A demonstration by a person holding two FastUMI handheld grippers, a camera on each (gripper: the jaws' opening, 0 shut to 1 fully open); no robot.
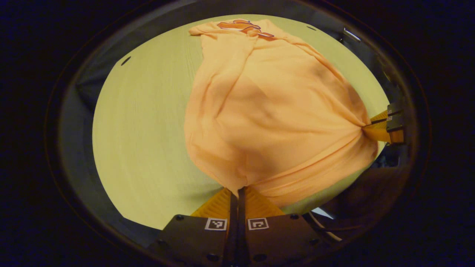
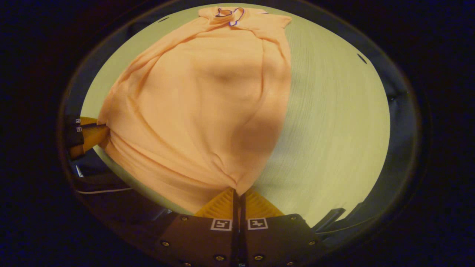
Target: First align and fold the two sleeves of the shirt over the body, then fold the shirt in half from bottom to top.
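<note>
— Left gripper view? Any writing?
— My left gripper (image 1: 238,191) pinches the shirt's (image 1: 267,111) hem above the tabletop (image 1: 148,129); the collar print is unreadable.
— Right gripper view?
— My right gripper (image 2: 237,192) clamps the other hem corner.

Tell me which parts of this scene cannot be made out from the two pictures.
- Sleeves: left gripper view, hidden in the bunched folds of the shirt.
- Hem between the left gripper and right gripper: curls under the lifted cloth.
- Collar print: right gripper view, too small at the top edge.
- Table under the shirt: covered.
</note>
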